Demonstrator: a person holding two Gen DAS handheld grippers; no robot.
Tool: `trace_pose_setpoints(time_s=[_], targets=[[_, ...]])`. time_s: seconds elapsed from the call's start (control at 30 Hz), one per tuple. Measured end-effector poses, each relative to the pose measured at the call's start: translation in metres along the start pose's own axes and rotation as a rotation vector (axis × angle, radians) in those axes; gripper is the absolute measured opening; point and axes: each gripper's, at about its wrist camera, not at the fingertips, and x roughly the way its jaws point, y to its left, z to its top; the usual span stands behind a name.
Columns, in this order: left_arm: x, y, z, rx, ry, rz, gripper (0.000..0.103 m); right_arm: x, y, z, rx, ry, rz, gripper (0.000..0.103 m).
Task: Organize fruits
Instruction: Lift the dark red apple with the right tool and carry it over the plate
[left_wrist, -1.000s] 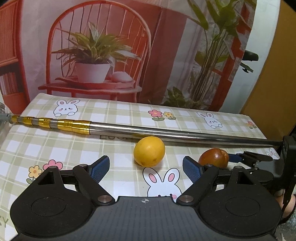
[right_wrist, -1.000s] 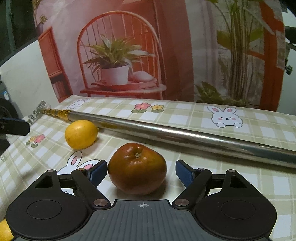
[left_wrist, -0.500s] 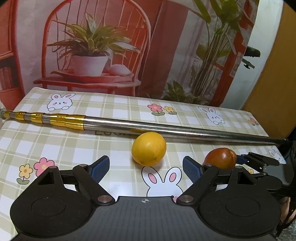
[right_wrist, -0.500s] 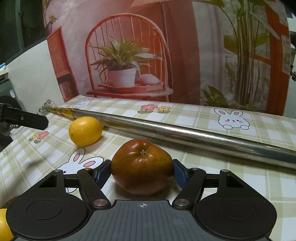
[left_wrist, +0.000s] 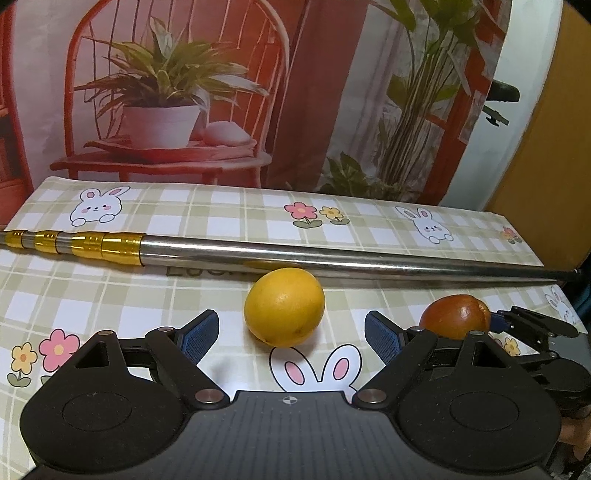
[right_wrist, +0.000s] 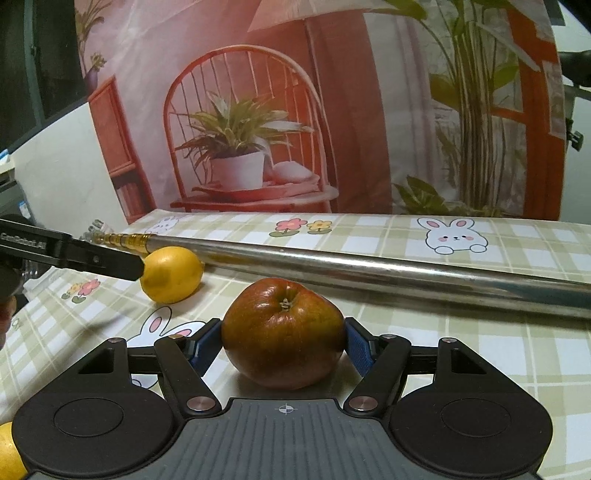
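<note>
Right hand-held gripper (right_wrist: 283, 345) clenches the apple (right_wrist: 283, 334); left hand-held gripper (left_wrist: 290, 334), released, nears the lemon (left_wrist: 284, 306). Both fruits remain unsorted.

Wide-jawed left gripper (left_wrist: 290, 334) before lemon (left_wrist: 284, 307), apple (left_wrist: 456, 320) right

A long telescopic steel pole (left_wrist: 332, 260) is laid across the checked tablecloth (left_wrist: 221, 221). Just in front of it, a round yellow lemon (left_wrist: 284, 306) is set, with a reddish-brown apple (right_wrist: 282, 332) placed to its right, well apart.
</note>
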Motion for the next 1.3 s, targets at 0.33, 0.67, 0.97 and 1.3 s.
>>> trace_pose_setpoints(time_s=[0.33, 0.67, 0.97, 1.3], targets=[[0.008, 0.001, -0.001, -0.005, 0.006, 0.002, 0.088, 0.000, 0.000, 0.000, 0.006, -0.002, 0.004, 0.066], [-0.001, 0.002, -0.003, -0.022, 0.002, -0.004, 0.088, 0.000, 0.000, -0.001, 0.006, -0.002, 0.001, 0.066], [-0.054, 0.004, -0.015, -0.039, -0.015, 0.010, 0.088, -0.024, 0.015, 0.004, 0.016, 0.011, -0.029, 0.066], [-0.110, -0.008, -0.042, -0.045, -0.048, 0.005, 0.090, -0.115, 0.061, 0.010, -0.015, -0.043, 0.004, 0.066]])
